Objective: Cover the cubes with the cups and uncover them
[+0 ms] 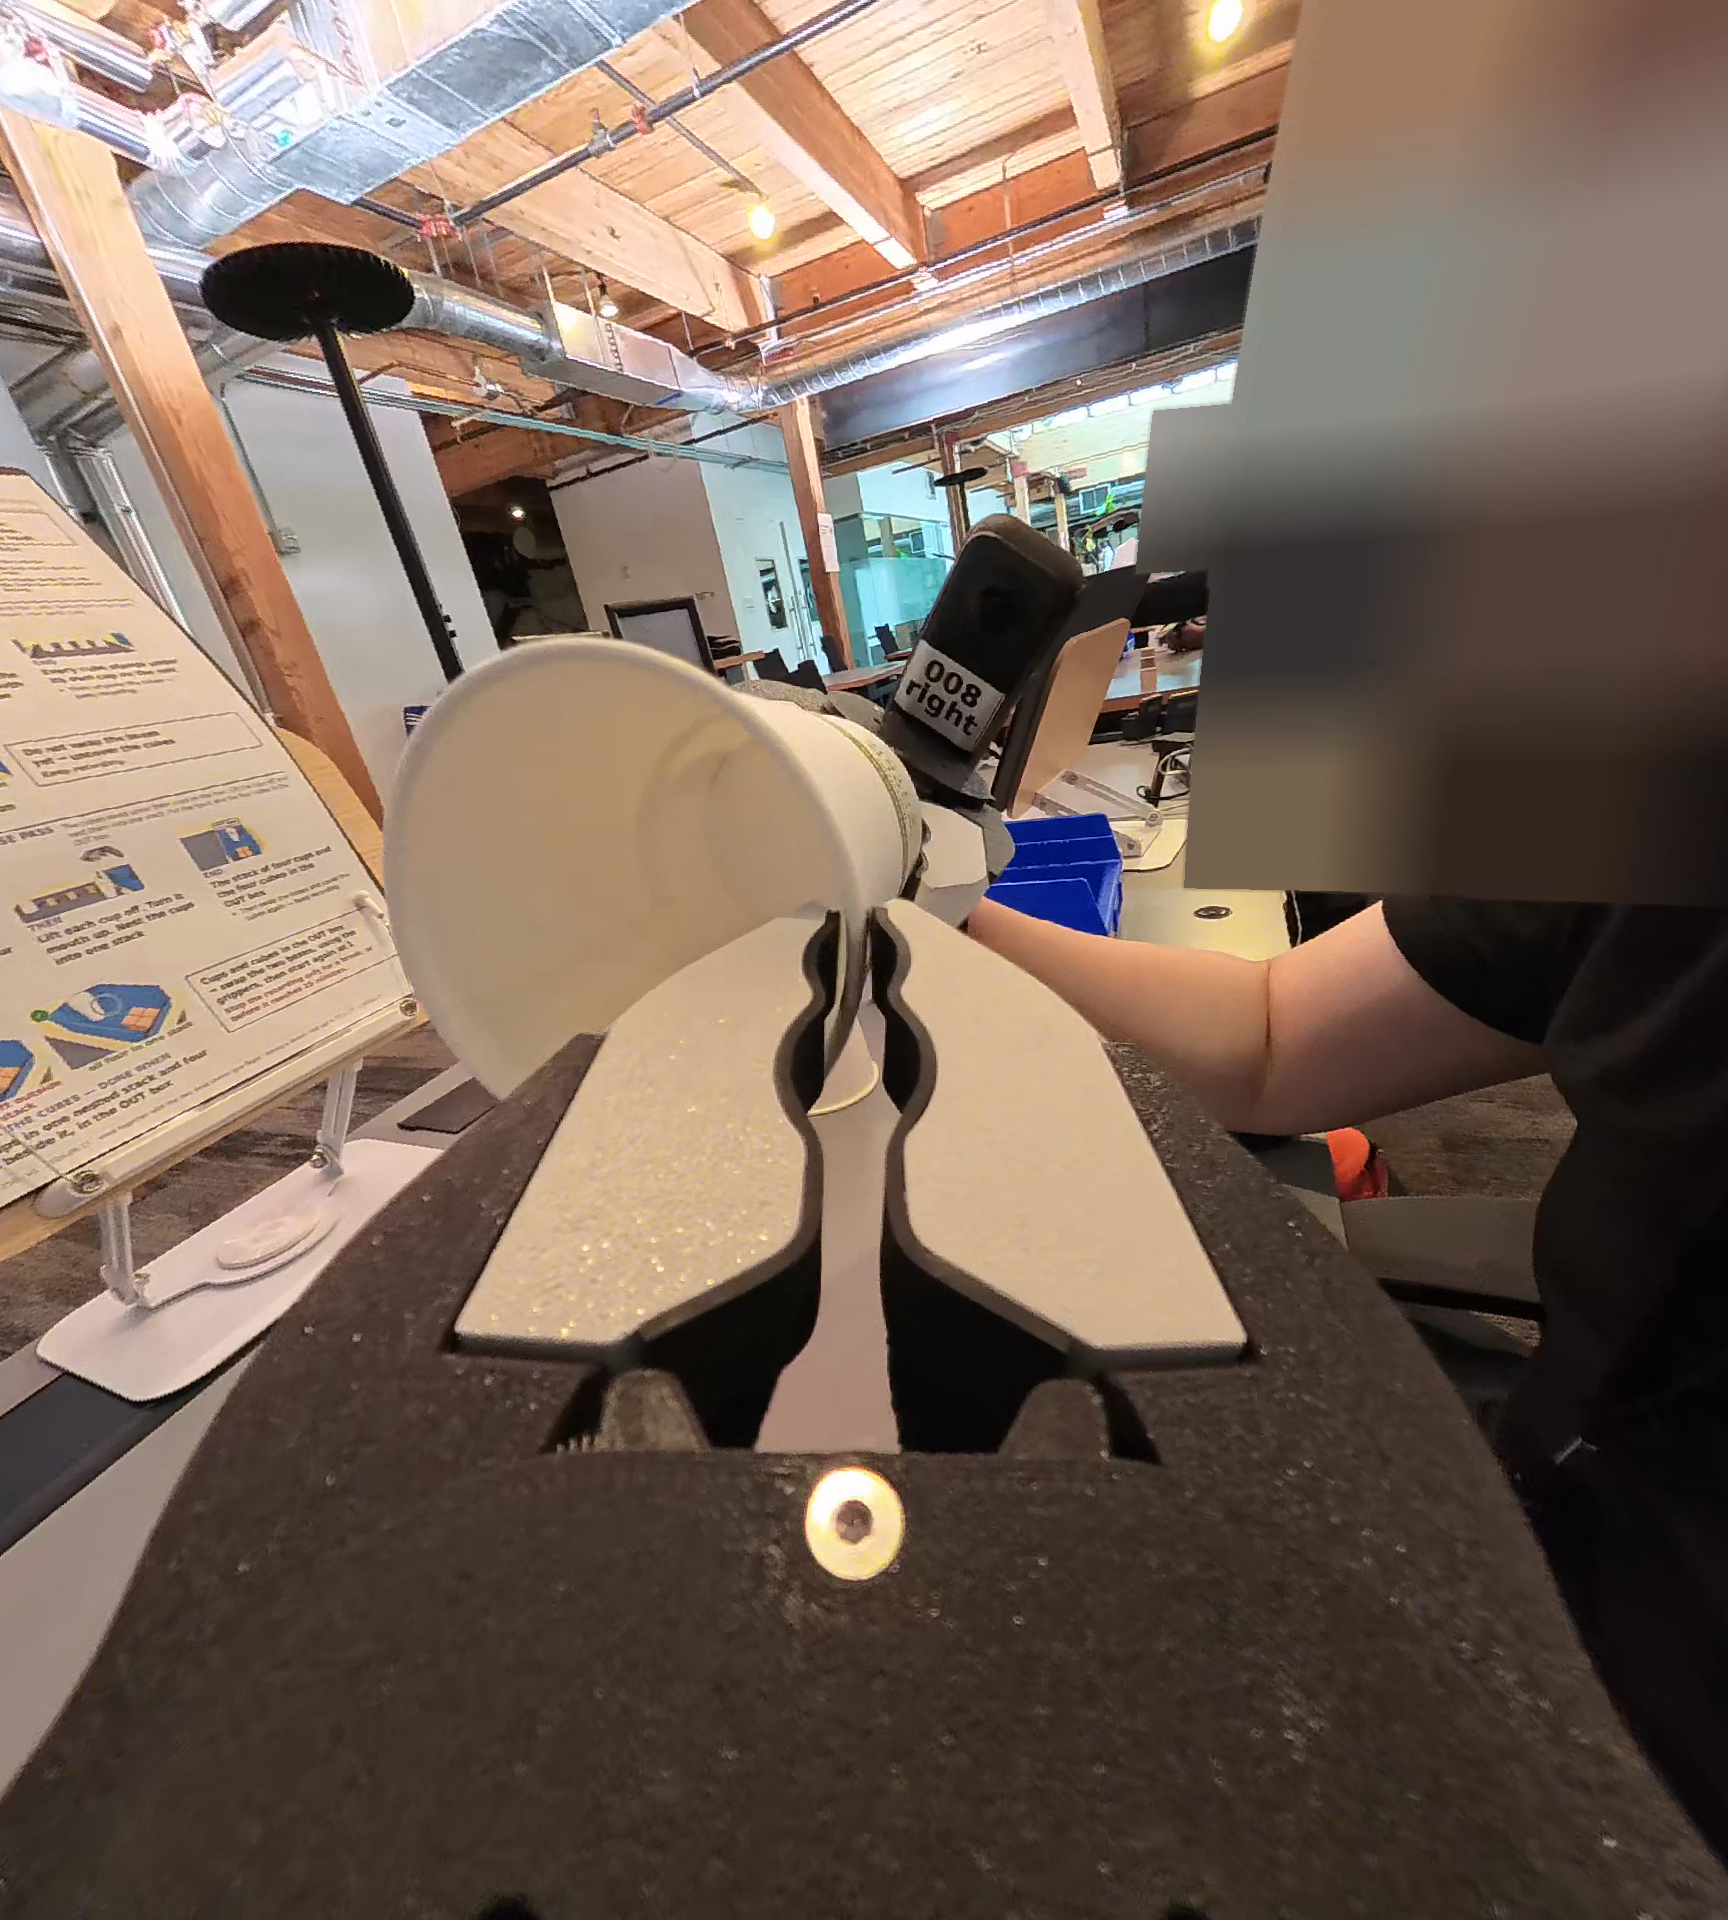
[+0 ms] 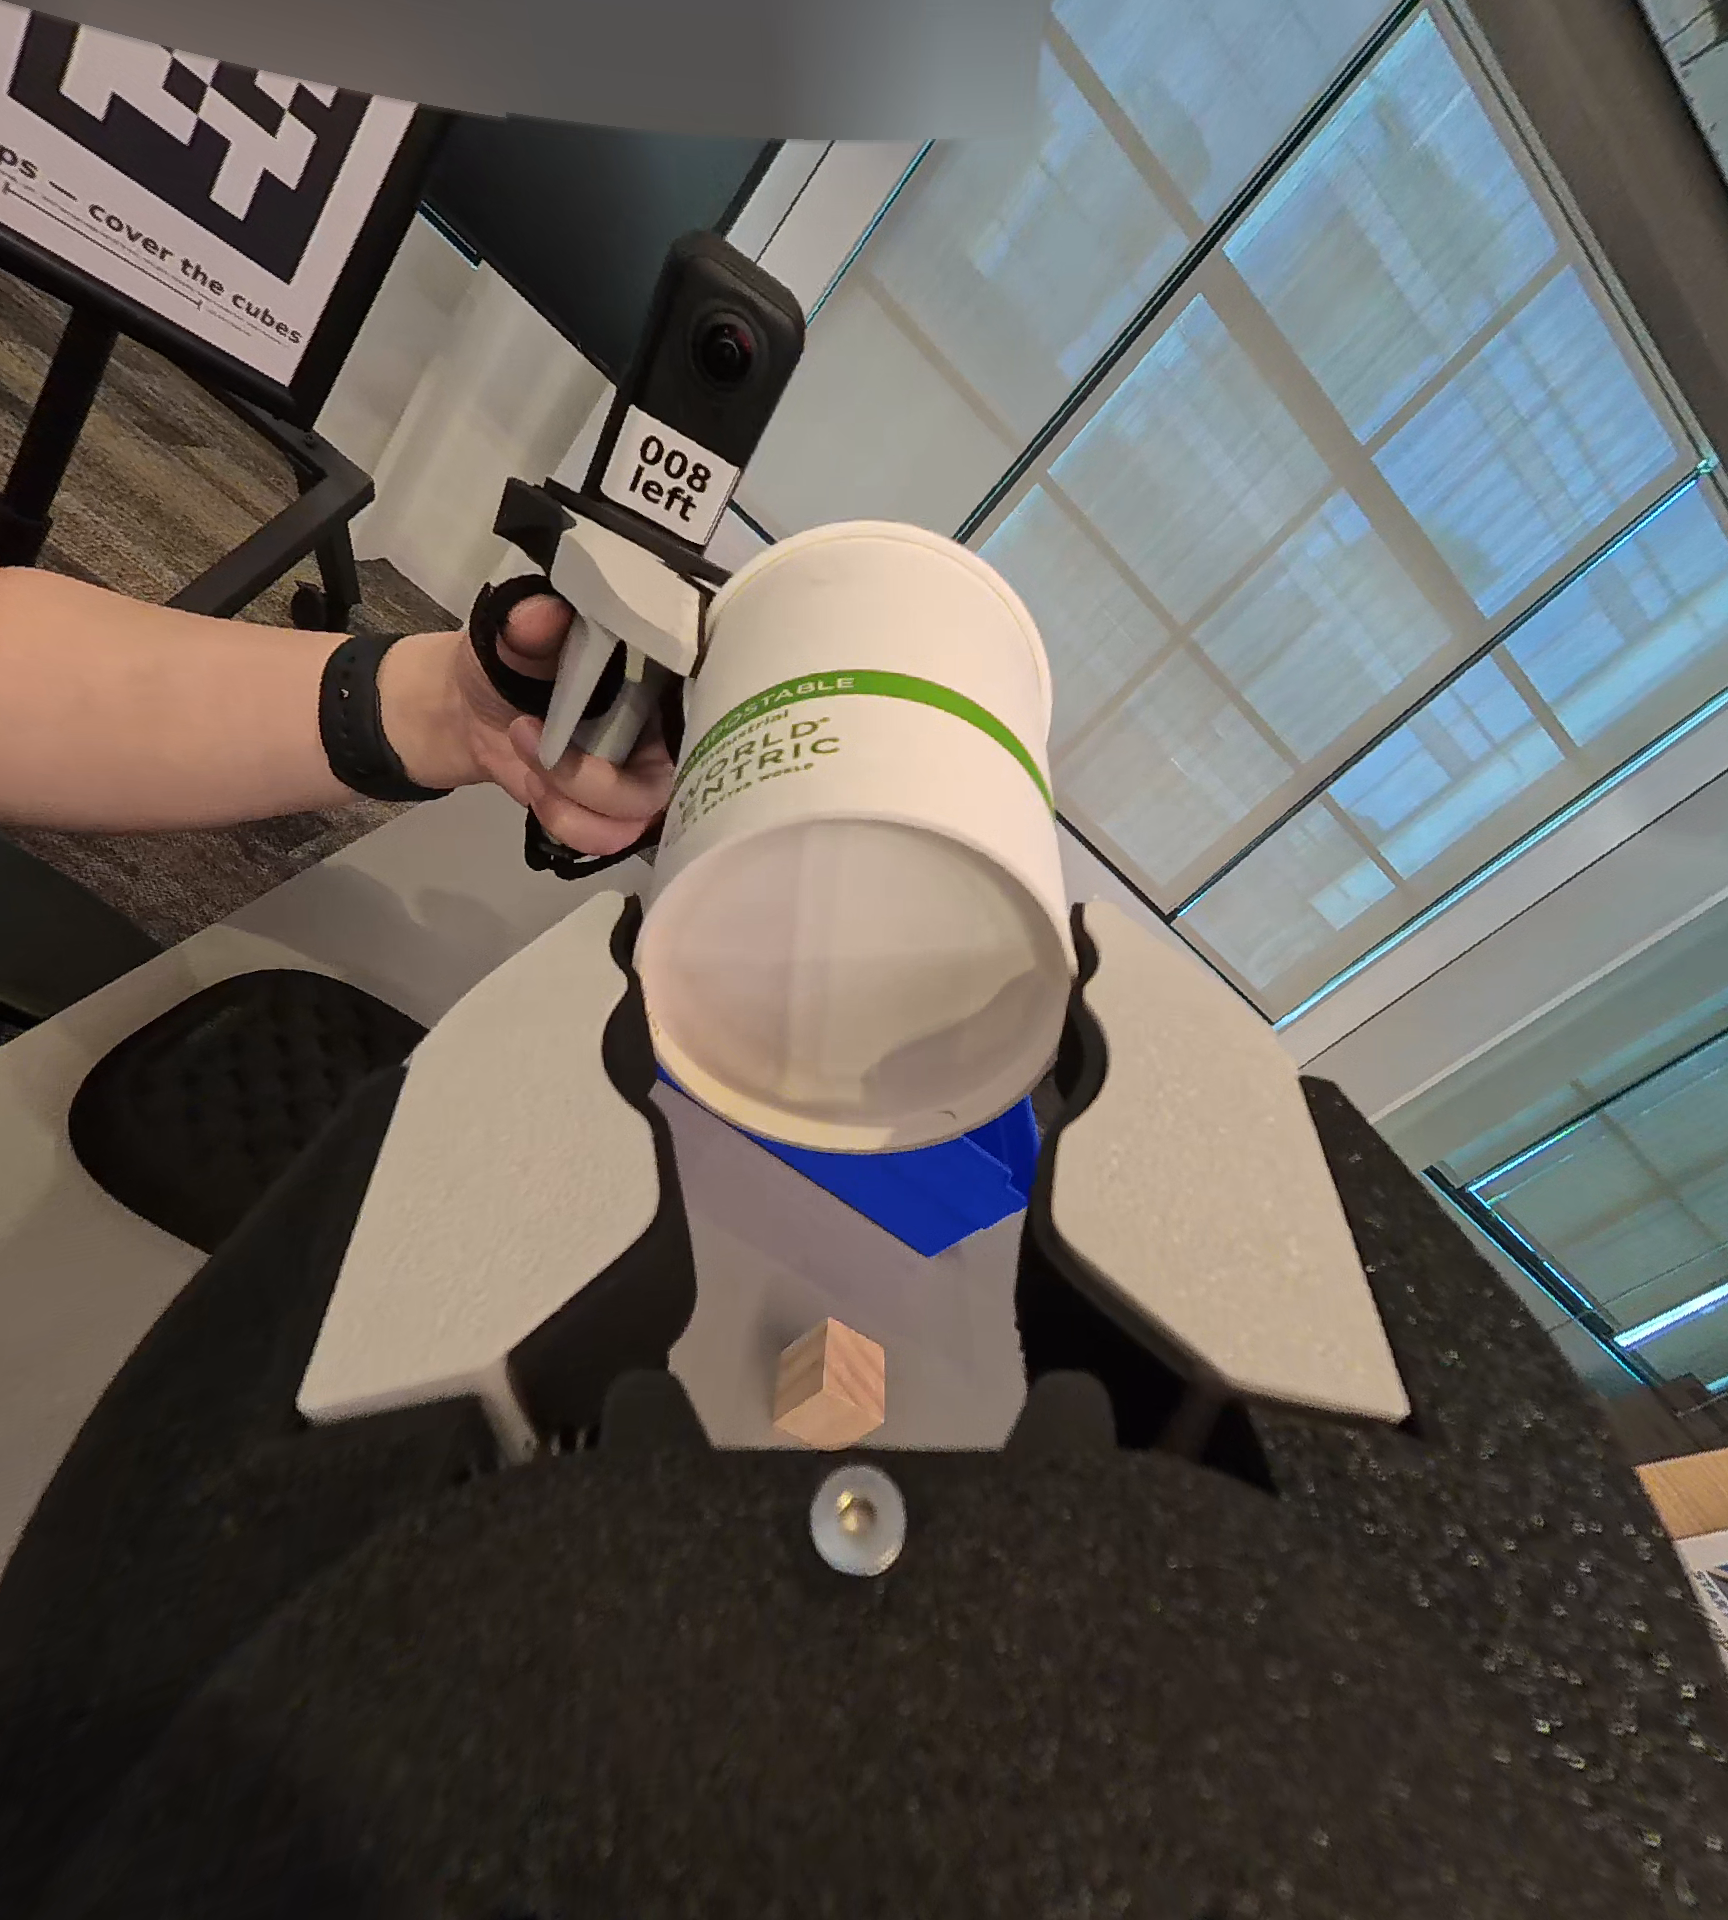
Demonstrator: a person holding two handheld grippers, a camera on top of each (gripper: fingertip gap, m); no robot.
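Observation:
A white paper cup [image 1: 611, 831] with a green band [image 2: 860, 727] is held sideways in the air between both grippers. My left gripper [image 1: 852, 925] is shut on the cup's rim wall, one finger inside the mouth and one outside. My right gripper [image 2: 855, 914] is shut on the cup's base end, a finger on each side, with the bottom facing its camera. The left gripper also shows in the right wrist view [image 2: 631, 613], at the cup's far end. One wooden cube [image 2: 829, 1382] lies on the grey table below, between my right fingers.
A blue bin [image 2: 943, 1184] sits on the table under the cup and also shows in the left wrist view [image 1: 1057, 862]. A black mat [image 2: 216, 1091] lies to the left. An instruction board on a stand [image 1: 91, 883] is at left. A person's arm [image 1: 1203, 1029] reaches in.

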